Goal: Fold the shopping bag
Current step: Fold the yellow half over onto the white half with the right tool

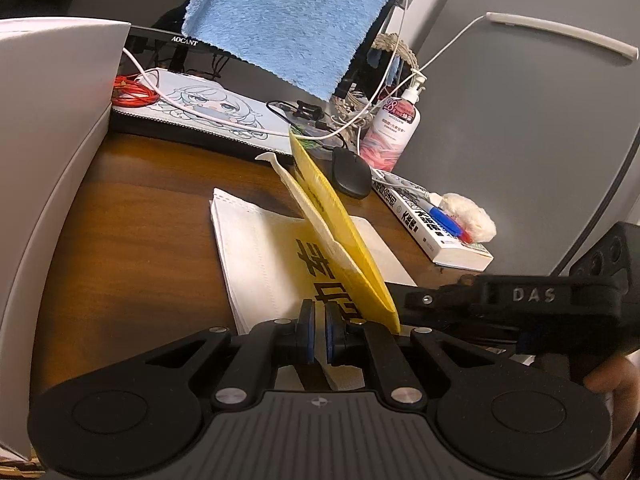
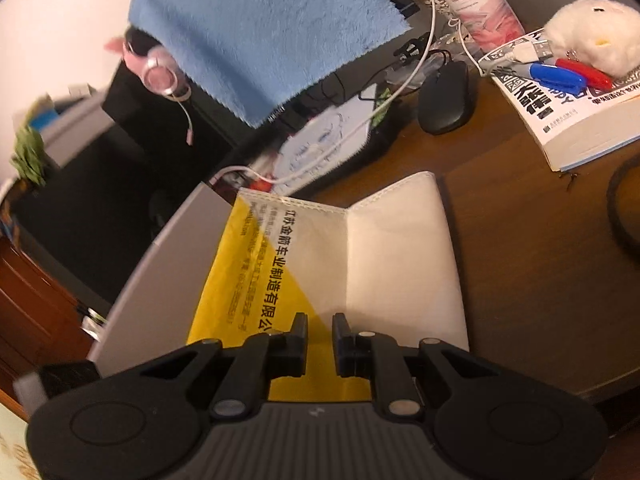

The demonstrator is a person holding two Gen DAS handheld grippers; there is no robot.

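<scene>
The shopping bag, white with a yellow printed panel, lies on the brown table. One flap of it stands nearly upright, with a white handle strap along its top edge. My right gripper reaches in from the right and is shut on that flap's near corner. In the right wrist view the yellow fabric runs between the right gripper fingers, and the bag bends along a crease ahead. My left gripper hovers over the bag's near edge, blue pads almost together with nothing seen between them.
Behind the bag are a black mouse, a book with pens on it, a pump bottle, loose cables and a printed mat. A blue towel hangs over the monitor. A pale grey panel stands at left.
</scene>
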